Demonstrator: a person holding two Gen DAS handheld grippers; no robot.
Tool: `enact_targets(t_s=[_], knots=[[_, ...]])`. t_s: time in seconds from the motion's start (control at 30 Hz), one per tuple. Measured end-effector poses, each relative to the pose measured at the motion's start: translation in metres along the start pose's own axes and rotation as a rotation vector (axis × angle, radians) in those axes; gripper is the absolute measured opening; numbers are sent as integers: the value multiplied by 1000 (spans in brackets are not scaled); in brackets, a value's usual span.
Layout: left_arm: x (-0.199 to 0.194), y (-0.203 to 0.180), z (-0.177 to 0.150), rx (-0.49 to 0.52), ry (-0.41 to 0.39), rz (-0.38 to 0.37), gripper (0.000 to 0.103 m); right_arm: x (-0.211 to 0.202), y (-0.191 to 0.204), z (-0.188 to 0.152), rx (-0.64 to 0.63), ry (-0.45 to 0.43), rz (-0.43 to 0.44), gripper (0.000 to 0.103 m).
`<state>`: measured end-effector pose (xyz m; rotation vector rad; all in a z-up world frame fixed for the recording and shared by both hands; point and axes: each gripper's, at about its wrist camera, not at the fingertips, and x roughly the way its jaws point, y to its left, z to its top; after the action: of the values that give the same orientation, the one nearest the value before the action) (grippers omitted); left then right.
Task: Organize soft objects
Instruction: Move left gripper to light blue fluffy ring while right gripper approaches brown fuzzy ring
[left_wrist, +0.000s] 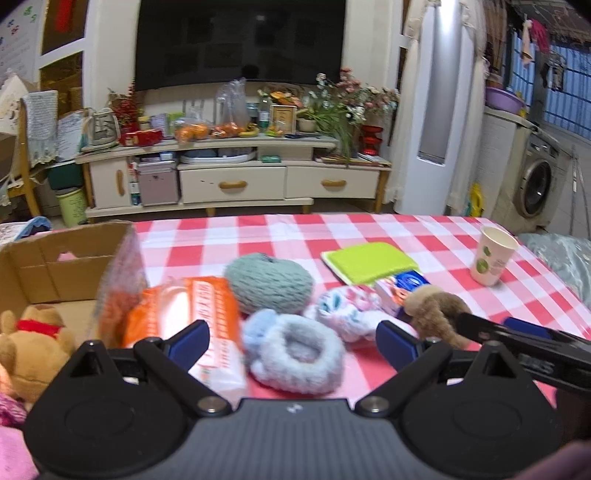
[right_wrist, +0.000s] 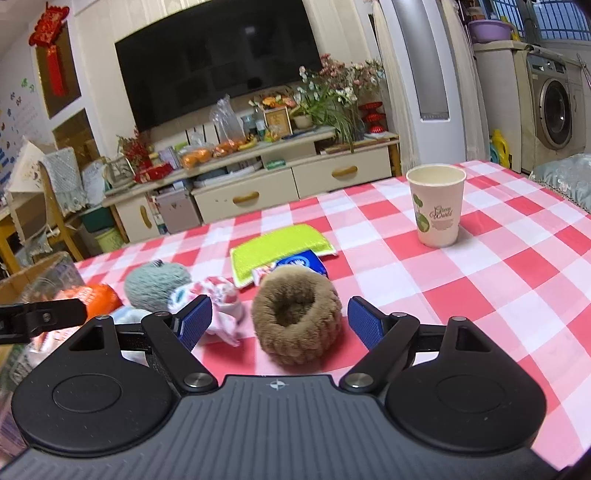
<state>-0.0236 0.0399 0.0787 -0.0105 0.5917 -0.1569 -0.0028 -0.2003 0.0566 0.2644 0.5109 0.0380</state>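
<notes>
My left gripper (left_wrist: 293, 341) is open, its jaws on either side of a fluffy light-blue ring (left_wrist: 295, 350) lying on the checked tablecloth. My right gripper (right_wrist: 280, 319) is open, its jaws on either side of a fluffy brown ring (right_wrist: 295, 317). The brown ring also shows in the left wrist view (left_wrist: 436, 314). Behind lie a grey-green yarn ball (left_wrist: 269, 282), a white patterned soft piece (left_wrist: 347, 308), an orange tissue pack (left_wrist: 207, 321) and a green sponge cloth (left_wrist: 369, 262). A cardboard box (left_wrist: 48, 258) on the left holds a brown teddy bear (left_wrist: 33, 343).
A paper cup (right_wrist: 437, 205) stands on the table at the right. A small blue-and-white packet (right_wrist: 295, 264) lies under the green sponge cloth (right_wrist: 280, 247). Pink fabric (left_wrist: 14, 450) sits at the lower left. A TV cabinet stands beyond the table's far edge.
</notes>
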Motion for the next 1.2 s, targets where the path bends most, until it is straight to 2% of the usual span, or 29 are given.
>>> enact_targets(t_s=[0.13, 0.27, 0.57, 0.87, 0.97, 1.07, 1.2], knots=[[6, -13, -6, 15, 14, -34, 96, 9, -4, -1, 3, 39, 4, 101], [14, -21, -11, 18, 37, -35, 96, 22, -7, 1, 11, 85, 20, 101], [38, -28, -14, -24, 77, 1, 96, 45, -17, 5, 29, 146, 19, 102], [60, -29, -17, -76, 102, 39, 96, 59, -25, 9, 27, 171, 26, 103], [66, -30, -18, -79, 107, 35, 96, 59, -29, 10, 47, 175, 25, 103], [70, -34, -20, -72, 104, 25, 101, 61, -32, 10, 60, 183, 22, 103], [71, -43, -22, -40, 101, -37, 102, 60, -33, 11, 57, 182, 14, 103]])
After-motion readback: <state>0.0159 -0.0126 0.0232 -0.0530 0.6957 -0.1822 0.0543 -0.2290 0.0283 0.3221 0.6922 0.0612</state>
